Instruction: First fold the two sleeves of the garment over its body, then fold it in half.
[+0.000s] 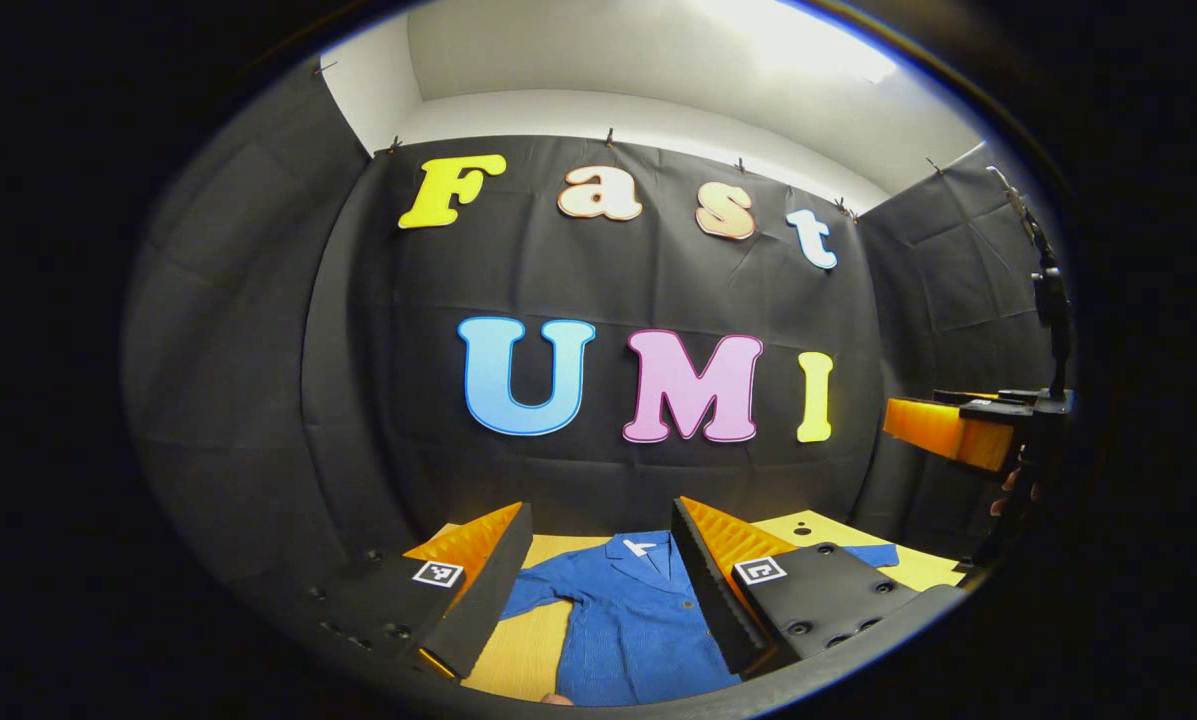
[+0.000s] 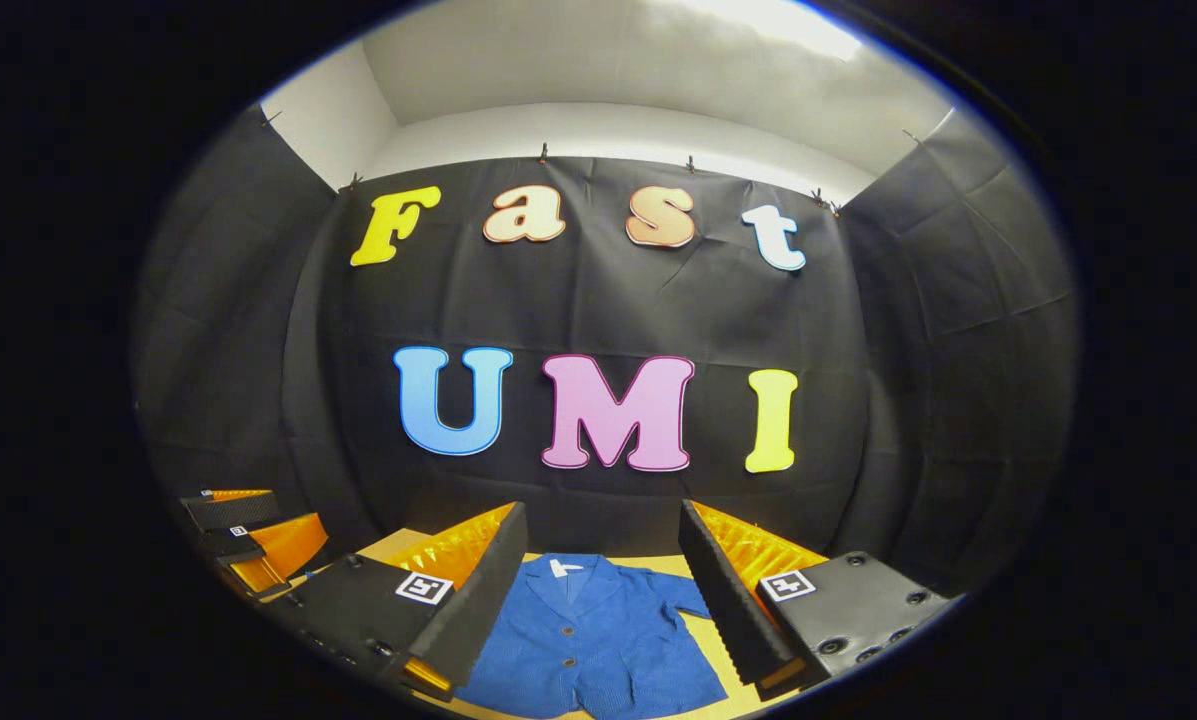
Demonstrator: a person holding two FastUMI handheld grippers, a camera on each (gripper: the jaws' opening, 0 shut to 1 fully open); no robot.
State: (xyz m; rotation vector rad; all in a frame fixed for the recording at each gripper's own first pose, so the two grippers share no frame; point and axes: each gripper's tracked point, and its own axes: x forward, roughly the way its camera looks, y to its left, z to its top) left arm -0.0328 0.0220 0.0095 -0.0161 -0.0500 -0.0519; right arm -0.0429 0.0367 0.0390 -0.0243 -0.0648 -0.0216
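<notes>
i've got both tools held high above the table (image 1: 528,650), looking at the booth wall more than the work, so nothing is gripped: the left gripper (image 1: 598,545) has its jaws spread wide and bare, and the right gripper (image 2: 598,550) stands the same, released. the garment (image 2: 588,640), a blue buttoned jacket, lies flat and face up in the middle of the table, collar toward the far edge, both sleeves spread out sideways and not yet folded. i judge this is the start, each tool poised over its own side so each can drop on a sleeve. bare tabletop shows beside the sleeves and along the far edge, giving room to come down
</notes>
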